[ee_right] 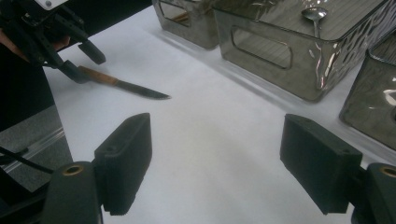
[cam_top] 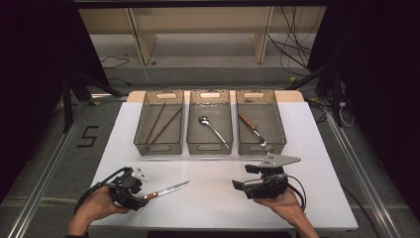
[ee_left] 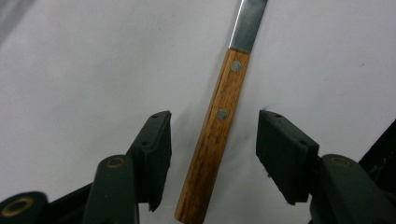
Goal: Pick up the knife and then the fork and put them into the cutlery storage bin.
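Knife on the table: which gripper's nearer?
Left. The left gripper sits with open jaws either side of the knife handle; the right gripper is off past the blade tip, open, holding nothing.

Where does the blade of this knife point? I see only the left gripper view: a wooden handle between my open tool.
Observer: The knife lies on the white table, blade tip toward the right tool.
Operator: Is that one free?
Observer: Yes, it is open and holds nothing.
Operator: Is any similar utensil nearby?
Observer: The right bin, at the far side, holds a utensil with a wooden handle.
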`<state>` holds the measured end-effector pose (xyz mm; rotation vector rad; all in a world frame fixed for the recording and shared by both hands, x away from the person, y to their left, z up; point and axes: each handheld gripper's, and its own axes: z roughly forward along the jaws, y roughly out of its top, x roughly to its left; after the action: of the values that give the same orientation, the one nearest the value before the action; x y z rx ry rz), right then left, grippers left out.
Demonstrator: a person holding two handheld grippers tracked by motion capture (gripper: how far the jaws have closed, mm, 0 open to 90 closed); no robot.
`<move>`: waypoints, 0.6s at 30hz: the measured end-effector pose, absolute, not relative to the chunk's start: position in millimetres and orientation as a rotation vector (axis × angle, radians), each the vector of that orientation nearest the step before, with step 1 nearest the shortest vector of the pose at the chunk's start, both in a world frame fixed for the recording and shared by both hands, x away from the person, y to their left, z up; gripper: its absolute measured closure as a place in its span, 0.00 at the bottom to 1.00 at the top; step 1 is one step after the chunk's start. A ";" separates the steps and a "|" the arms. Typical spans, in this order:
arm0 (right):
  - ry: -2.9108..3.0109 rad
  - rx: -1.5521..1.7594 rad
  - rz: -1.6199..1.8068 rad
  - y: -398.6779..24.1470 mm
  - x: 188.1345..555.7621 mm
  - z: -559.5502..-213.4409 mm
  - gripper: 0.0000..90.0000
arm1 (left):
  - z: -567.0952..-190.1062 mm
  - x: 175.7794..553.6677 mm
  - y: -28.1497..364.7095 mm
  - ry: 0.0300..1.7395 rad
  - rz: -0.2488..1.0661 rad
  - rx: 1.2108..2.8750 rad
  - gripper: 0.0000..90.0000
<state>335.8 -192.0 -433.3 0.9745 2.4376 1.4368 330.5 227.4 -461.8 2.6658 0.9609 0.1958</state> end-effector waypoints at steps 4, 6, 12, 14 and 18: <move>2.438 0.973 1.437 -192.1 335.6 -434.2 0.29 | -464.5 330.6 227.2 0.946 0.178 2.676 0.58; 2.439 0.977 1.439 -192.3 335.4 -434.3 0.29 | -466.1 331.1 227.0 0.949 0.175 2.680 0.62; 2.436 0.979 1.437 -193.4 335.2 -434.0 0.29 | -468.6 331.8 225.5 0.937 0.154 2.699 0.71; 2.436 0.982 1.440 -193.8 335.5 -434.2 0.29 | -468.5 331.4 225.4 0.925 0.150 2.697 0.75; 2.434 0.980 1.440 -193.8 335.3 -434.1 0.29 | -468.7 329.9 225.0 0.885 0.148 2.700 0.83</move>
<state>335.3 -193.8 -434.1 0.9801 2.4343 1.4397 329.9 225.0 -468.7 2.6996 0.8850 0.1485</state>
